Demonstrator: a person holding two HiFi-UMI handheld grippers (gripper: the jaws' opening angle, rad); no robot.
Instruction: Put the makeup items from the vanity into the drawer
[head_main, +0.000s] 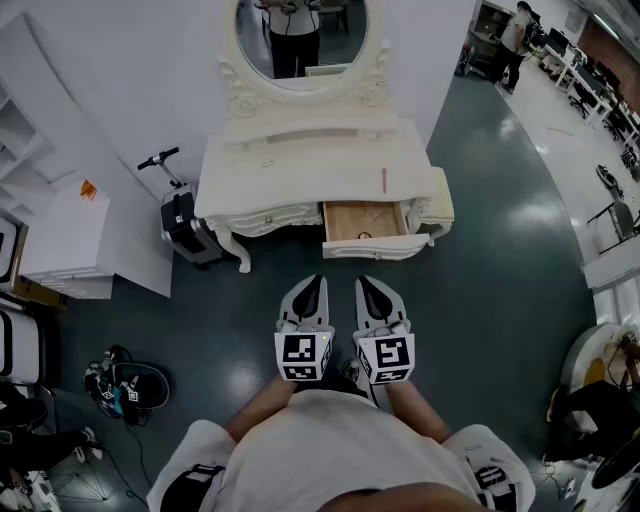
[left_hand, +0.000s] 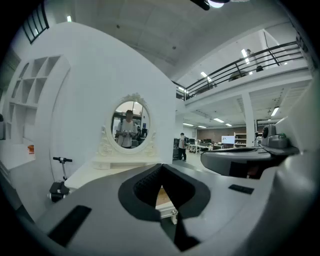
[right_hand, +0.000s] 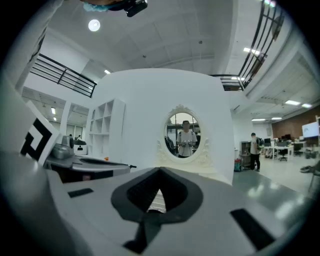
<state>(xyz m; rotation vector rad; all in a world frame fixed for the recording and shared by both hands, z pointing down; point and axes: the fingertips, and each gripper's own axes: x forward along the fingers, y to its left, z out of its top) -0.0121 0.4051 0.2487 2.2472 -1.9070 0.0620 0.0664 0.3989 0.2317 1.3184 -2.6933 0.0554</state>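
We find both claws held side by side at lower centre of the head view. The left claw (head_main: 311, 283) is closed and empty, and the right claw (head_main: 366, 284) likewise. The left forearm (head_main: 262, 405) and right forearm (head_main: 418, 408) are bare.

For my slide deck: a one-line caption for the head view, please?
The left gripper and right gripper, both shut, side by side before a white vanity, one drawer open.

White vanity (head_main: 310, 175), light wooden drawer (head_main: 363, 222), dark teal floor (head_main: 500, 270).
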